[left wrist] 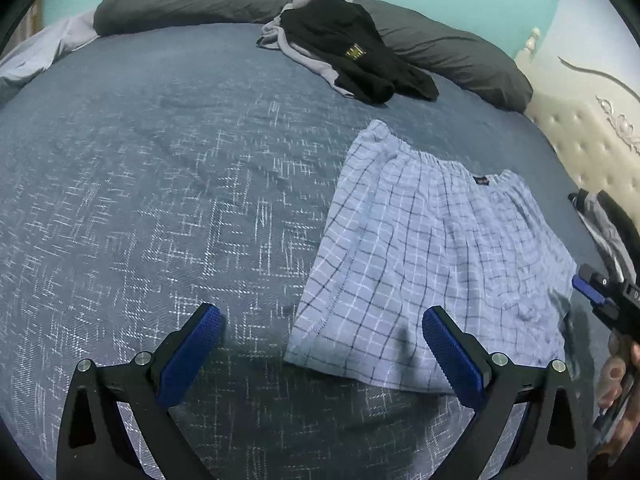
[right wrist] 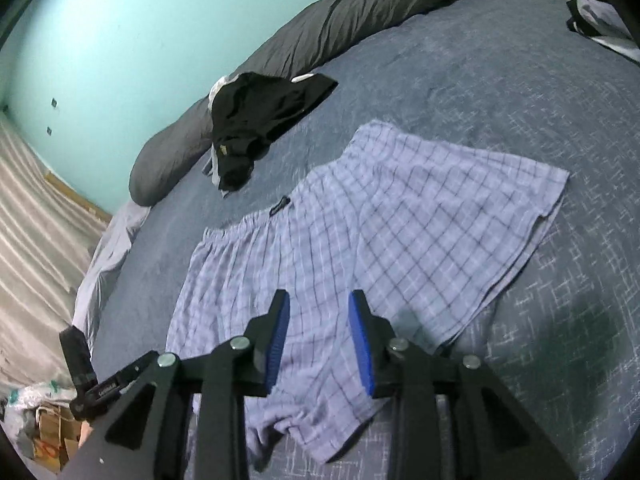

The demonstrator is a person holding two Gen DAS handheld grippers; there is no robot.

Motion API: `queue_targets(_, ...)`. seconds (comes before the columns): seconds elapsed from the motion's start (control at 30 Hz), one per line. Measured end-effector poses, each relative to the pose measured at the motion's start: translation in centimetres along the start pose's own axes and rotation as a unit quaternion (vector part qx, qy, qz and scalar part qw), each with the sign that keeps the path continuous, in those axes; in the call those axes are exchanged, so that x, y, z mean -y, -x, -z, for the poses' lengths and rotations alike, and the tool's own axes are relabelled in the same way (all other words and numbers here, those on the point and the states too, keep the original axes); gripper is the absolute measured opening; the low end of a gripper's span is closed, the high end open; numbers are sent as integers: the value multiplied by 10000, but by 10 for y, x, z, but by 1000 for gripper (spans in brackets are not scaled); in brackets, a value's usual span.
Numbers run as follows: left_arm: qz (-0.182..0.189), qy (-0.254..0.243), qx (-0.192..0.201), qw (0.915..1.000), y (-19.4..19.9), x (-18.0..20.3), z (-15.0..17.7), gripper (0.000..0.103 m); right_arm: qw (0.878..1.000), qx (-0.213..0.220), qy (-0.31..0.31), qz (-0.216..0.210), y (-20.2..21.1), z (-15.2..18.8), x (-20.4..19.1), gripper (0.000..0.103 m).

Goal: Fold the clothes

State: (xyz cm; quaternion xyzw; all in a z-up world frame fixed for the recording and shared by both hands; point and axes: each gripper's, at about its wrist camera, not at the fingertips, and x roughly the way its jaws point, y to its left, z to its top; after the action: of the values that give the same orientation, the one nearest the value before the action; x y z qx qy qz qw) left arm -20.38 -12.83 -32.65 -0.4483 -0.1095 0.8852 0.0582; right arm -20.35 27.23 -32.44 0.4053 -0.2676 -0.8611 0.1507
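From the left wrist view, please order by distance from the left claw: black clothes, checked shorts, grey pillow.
From the left claw:
1. Checked shorts, just ahead, on the right.
2. Black clothes, farther up the bed.
3. Grey pillow, along the far edge, behind them.

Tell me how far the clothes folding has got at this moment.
Done: the plaid shorts lie spread flat on the blue bedspread, no fold in them yet. In hand: nothing; the left tool stands wide open beside the hem, and the right tool hangs over the shorts, partly open, gripping nothing. Left: folding the shorts, then the heap of black and grey garments by the pillows.
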Motion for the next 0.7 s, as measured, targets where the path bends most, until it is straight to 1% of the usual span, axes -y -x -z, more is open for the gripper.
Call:
queue_targets(0.1, -14, -38, -54, 10000, -1, 2, 3, 103, 9999, 40, -40, -122, -2, 4, 1, 30)
queue_targets(0.27, -78, 20, -139, 9999, -5, 3, 6, 103, 9999, 42, 157, 23, -5, 7, -1, 30)
queue_targets(0.4, -107, -44, -138, 9998, -6, 7, 9, 103, 9999, 110, 100, -56, -3, 5, 3, 30)
queue_targets(0.5, -166, -59, -160, 9997, -8, 8, 12, 103, 9998, 149, 147, 33, -2, 4, 5, 30)
queue_targets(0.7, -118, -7, -176, 9998, -9, 6, 9, 102, 9998, 176, 103, 57, 0, 4, 8, 30)
